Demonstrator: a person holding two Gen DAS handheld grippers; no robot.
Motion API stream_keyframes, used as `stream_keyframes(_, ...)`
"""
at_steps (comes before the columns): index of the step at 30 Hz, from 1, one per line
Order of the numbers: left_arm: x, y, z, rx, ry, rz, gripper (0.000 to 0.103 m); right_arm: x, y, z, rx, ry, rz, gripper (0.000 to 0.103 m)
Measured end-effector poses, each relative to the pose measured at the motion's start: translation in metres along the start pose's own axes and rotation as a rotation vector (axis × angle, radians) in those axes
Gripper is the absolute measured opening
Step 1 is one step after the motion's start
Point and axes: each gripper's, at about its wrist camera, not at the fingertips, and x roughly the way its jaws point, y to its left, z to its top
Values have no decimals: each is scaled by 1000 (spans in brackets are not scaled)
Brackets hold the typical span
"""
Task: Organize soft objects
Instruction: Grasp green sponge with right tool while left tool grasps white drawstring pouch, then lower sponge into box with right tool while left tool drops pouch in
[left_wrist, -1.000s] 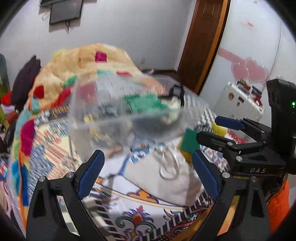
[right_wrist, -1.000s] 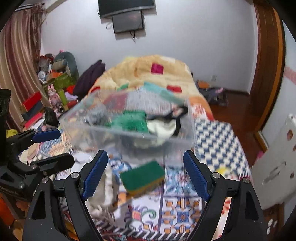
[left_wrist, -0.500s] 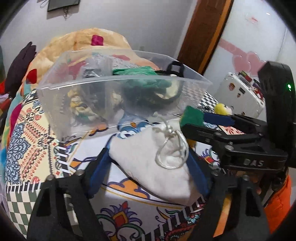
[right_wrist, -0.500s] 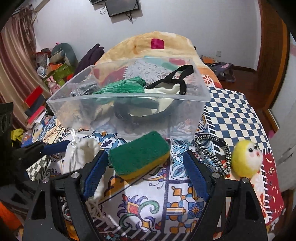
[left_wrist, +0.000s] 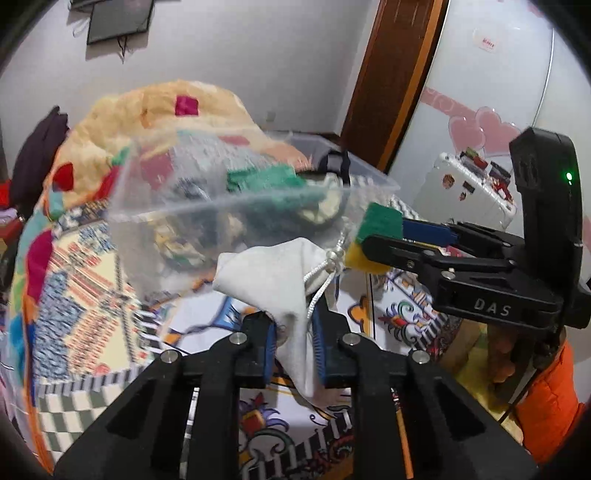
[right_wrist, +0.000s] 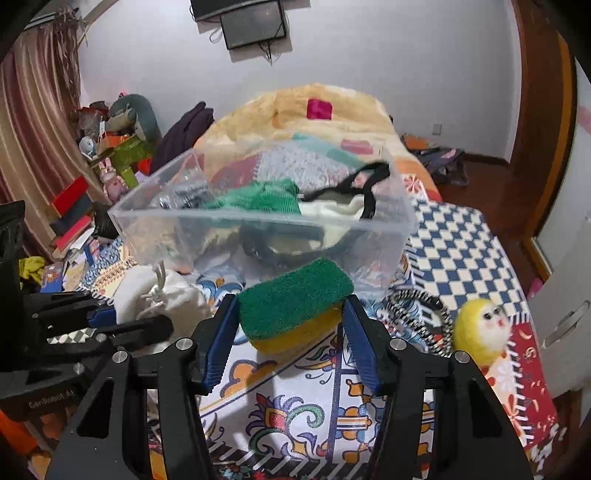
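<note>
My left gripper (left_wrist: 293, 341) is shut on a white drawstring pouch (left_wrist: 273, 273) and holds it up in front of the clear plastic bin (left_wrist: 236, 199). My right gripper (right_wrist: 290, 336) is shut on a green and yellow sponge (right_wrist: 293, 302), just in front of the bin (right_wrist: 266, 229). The bin holds a green cloth (right_wrist: 258, 199) and a black-strapped item (right_wrist: 354, 188). In the left wrist view the right gripper (left_wrist: 384, 240) shows at the right with the sponge (left_wrist: 376, 225). The pouch (right_wrist: 159, 295) shows at the left of the right wrist view.
A yellow plush chick (right_wrist: 480, 328) and a black-and-white cord (right_wrist: 417, 306) lie on the patterned bedspread (right_wrist: 295, 413) to the right. A heaped yellow blanket (right_wrist: 317, 107) lies behind the bin. Clutter (right_wrist: 103, 147) stands at the left wall, a white cabinet (left_wrist: 469, 192) at the right.
Both grippers have closed: the left on the pouch, the right on the sponge. Both objects are now lifted off the bedspread.
</note>
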Motion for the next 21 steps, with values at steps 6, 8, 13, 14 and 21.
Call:
stream_keyframes(6, -31, 7, 22, -3, -119, 34, 17, -22, 13, 16, -36, -94, 1, 54)
stream_keyframes(8, -39, 12, 31, -4, -156, 52, 17, -26, 16, 23, -42, -122, 3, 54)
stream_keyframes(13, -48, 27, 56, -11, -229, 110, 17, -21, 19, 45, -35, -171, 13, 54)
stream_keyframes(14, -47, 31, 61, -15, -238, 122, 17, -18, 21, 50, -36, -177, 14, 54)
stream_keyframes(21, -23, 50, 81, -24, -247, 194, 17, 9, 31, 70, -18, -172, 45, 54)
